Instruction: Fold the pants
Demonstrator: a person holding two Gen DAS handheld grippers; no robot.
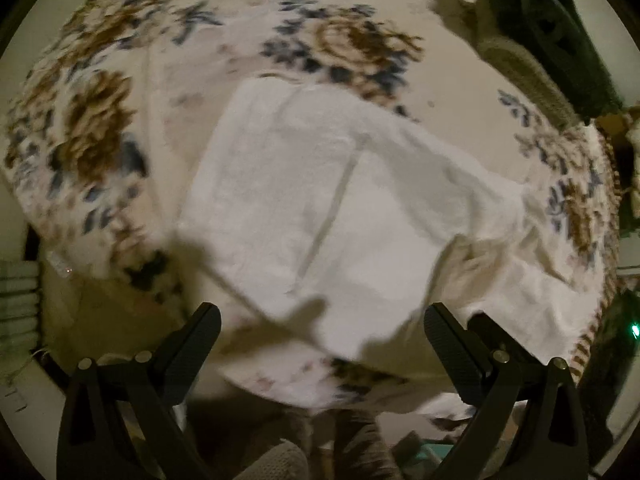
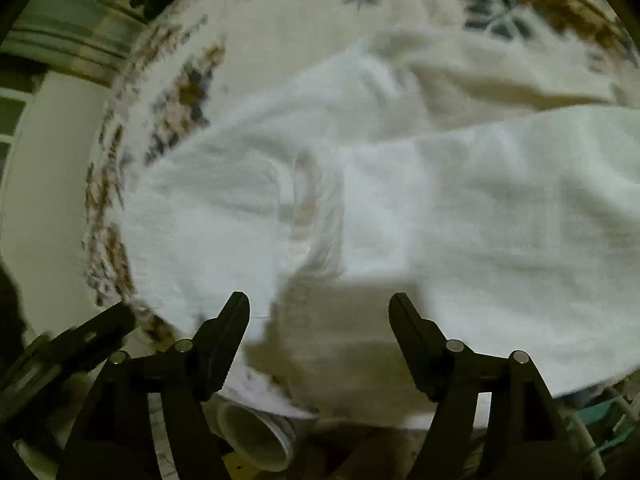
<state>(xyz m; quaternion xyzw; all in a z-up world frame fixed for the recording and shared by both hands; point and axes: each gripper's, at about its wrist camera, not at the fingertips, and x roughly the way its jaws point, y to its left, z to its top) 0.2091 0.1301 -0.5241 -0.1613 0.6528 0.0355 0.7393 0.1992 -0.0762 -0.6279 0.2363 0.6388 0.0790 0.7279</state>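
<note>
Floral-covered surface [image 1: 100,120] carrying white pants [image 1: 320,208] at frame centre, partly folded, further folds remaining. Left hand-held gripper [image 1: 320,328] and right hand-held gripper [image 2: 320,312] both spread, empty, above the near edge.

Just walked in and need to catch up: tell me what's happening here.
A person holding two gripper tools is folding white pants spread on a floral bedspread. Right now neither tool grips anything: the left tool and the right tool are both open and hover above the near edge of the cloth. The pants lie mostly flat, with one leg trailing off to the side and some wrinkles. The pictures are blurred, so how far the folding has got is unclear.
</note>
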